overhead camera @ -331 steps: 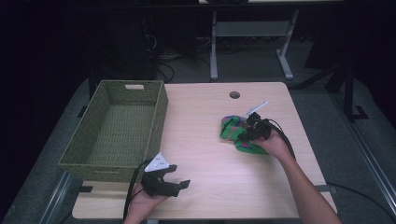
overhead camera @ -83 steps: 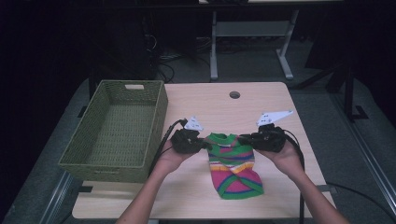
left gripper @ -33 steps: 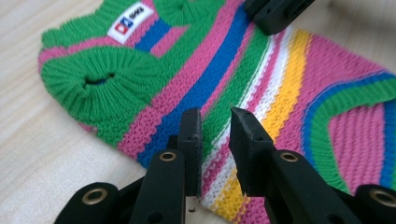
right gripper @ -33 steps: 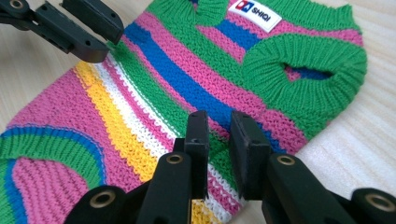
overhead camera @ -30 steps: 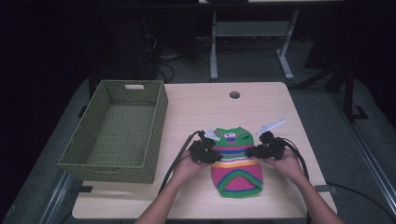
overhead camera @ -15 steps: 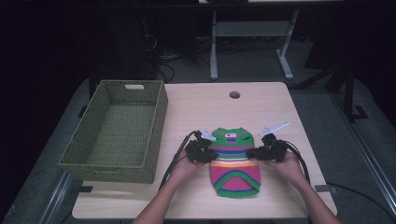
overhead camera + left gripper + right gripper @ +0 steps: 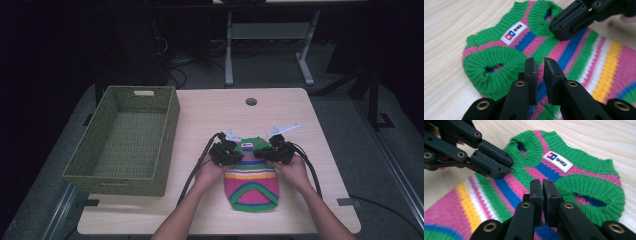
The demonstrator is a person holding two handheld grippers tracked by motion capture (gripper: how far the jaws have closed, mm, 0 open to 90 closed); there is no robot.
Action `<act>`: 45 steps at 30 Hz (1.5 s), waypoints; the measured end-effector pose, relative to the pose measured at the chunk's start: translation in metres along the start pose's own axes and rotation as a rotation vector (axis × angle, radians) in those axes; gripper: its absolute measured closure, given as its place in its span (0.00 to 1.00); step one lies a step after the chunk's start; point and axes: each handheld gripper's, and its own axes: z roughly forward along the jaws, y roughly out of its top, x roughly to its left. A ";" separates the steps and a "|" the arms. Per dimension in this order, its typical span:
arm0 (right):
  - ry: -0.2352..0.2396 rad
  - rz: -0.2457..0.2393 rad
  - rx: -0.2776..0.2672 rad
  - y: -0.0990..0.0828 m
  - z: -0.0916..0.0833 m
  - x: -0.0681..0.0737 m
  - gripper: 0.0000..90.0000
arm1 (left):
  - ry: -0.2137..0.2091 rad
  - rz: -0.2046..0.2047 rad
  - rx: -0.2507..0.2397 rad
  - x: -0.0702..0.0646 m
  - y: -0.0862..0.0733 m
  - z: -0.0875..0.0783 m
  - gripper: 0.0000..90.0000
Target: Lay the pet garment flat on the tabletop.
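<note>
A small knitted sweater (image 7: 250, 185) in green, pink, blue and yellow stripes lies flat on the wooden table, neck away from the person, with a white label (image 7: 514, 33) at the collar. My left gripper (image 7: 239, 151) rests on its upper left part beside one green armhole (image 7: 491, 67). My right gripper (image 7: 261, 151) sits opposite, by the other armhole (image 7: 591, 195). Both pairs of jaws have just been closing and now stand shut, tips (image 7: 538, 62) (image 7: 542, 183) down on the knit. I see no fabric raised between them. The two grippers point at each other, close together.
An empty green woven basket (image 7: 170, 115) stands on the left half of the table. A round cable hole (image 7: 251, 101) lies near the far edge. Black cables trail from both grippers towards the person. Table legs and cables stand on the dark floor behind.
Both grippers have moved inward from the sweater's side edges onto its chest, so they nearly meet. The sweater has stayed flat in the same place.
</note>
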 end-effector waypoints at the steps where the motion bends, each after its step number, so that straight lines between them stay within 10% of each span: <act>1: -0.013 0.007 0.014 0.001 0.002 0.000 0.96 | 0.010 -0.011 0.009 0.002 0.000 0.002 0.89; 5: -0.032 0.016 0.034 -0.002 0.008 -0.005 0.97 | 0.009 -0.079 0.018 0.014 -0.005 0.005 0.90; 26: 0.024 -0.045 0.068 -0.023 -0.021 0.006 0.90 | -0.043 0.012 0.055 -0.008 -0.022 -0.018 0.90; 45: 0.085 0.025 -0.007 -0.024 -0.002 0.001 0.87 | -0.014 -0.057 0.042 0.008 -0.031 -0.023 0.88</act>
